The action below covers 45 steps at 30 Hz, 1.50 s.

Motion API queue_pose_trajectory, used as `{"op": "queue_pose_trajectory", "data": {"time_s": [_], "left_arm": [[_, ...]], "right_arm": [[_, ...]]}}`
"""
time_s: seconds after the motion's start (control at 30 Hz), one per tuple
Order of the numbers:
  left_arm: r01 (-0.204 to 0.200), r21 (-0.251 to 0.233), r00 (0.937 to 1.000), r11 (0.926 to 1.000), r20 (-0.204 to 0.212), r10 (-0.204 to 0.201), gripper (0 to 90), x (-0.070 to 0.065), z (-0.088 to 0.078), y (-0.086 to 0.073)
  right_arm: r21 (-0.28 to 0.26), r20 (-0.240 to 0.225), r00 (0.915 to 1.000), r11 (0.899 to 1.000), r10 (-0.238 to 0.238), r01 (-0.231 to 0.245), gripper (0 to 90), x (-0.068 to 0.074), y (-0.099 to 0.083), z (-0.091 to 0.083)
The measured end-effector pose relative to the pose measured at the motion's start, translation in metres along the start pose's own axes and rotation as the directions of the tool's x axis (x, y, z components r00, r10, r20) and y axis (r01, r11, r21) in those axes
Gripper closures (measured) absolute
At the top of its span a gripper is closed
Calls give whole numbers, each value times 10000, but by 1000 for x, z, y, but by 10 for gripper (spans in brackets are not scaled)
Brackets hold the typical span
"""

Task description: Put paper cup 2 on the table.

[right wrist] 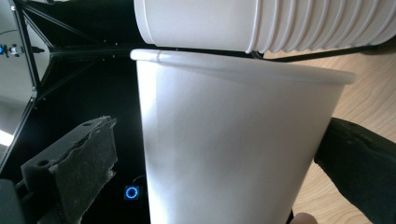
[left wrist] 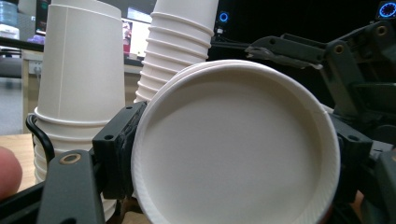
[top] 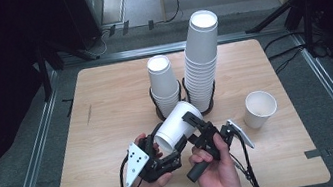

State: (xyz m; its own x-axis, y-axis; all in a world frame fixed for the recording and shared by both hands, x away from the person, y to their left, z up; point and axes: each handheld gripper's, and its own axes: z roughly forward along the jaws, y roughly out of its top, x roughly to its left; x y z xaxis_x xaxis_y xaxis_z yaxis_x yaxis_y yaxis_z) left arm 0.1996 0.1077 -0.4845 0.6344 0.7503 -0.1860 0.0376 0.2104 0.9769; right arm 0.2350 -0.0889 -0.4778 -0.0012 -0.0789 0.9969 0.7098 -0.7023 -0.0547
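From above, the person's hands met near the front of the table [top: 103, 91], just in front of the tall stack [top: 202, 62]. A white cup [top: 175, 125] lay tilted on its side between the two tools, its closed bottom pointing back toward the stack. The left gripper [top: 176, 148] pinched the cup's rim end; the hand under it hid much of the tool's body. The right gripper [top: 194, 124] straddled the cup from the side nearer the stack, though how hard it pressed was not clear from there. A short stack [top: 162, 81] stood just left of the tall one, both in black ring holders, and a loose cup [top: 259, 108] stood upright to the right of the tall stack, well apart from the hands. Bare wood lay open left of the stacks, and the table's front edge ran close under the wrists.

Along the left gripper, the cup's [left wrist: 236, 149] open mouth faced the lens, and the black pads were clamped against the rim on both sides. The tall stack [left wrist: 180, 46] rose just behind, its top cut off.

Along the right gripper, the cup's [right wrist: 233, 149] wall stood between the jaws; the left pad stood clear of it with a gap, the right lay at its edge. The tall stack [right wrist: 299, 23] crossed just beyond.
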Motion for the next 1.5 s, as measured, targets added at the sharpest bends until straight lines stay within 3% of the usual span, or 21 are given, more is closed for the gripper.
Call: {"op": "queue_pose_trajectory", "data": {"time_s": [0.33,0.47,0.6,0.77,0.93,1.07,1.23,1.37,1.4,1.5], "left_arm": [[-44,14,9998,10000,185,44,224,0,0,0],[-113,18,9995,9999,294,112,223,-1,0,0],[-52,-110,9996,9999,271,55,223,1,-1,2],[-110,-81,9993,9999,343,113,219,2,-1,2],[446,169,9964,9989,719,-457,204,8,-2,4],[237,132,9976,9996,642,-245,201,9,-6,7],[195,588,9987,9981,453,-222,128,13,-6,11],[210,1678,9975,9856,627,-320,60,17,-7,16],[286,1734,9964,9844,739,-420,18,18,-7,17],[441,1814,9942,9824,887,-610,4,19,-9,21]], "right_arm": [[99,-44,9993,9993,362,-362,0,-3,4,8],[187,-284,9986,9988,447,-442,0,-3,4,11],[133,-375,9979,9986,521,-516,80,-4,3,11],[11,-572,9971,9987,502,-502,116,-5,1,11],[-109,-476,9983,9993,347,-353,138,-6,1,9],[-197,-598,9981,9997,144,-156,146,-6,-1,8],[-315,-513,9986,9994,-130,114,147,-7,-2,9],[-693,-461,9977,9965,-491,458,148,-6,-1,8],[-874,-474,9966,9942,-678,635,149,-5,-1,8],[-1121,-466,9946,9898,-932,875,151,-4,1,7]]}}
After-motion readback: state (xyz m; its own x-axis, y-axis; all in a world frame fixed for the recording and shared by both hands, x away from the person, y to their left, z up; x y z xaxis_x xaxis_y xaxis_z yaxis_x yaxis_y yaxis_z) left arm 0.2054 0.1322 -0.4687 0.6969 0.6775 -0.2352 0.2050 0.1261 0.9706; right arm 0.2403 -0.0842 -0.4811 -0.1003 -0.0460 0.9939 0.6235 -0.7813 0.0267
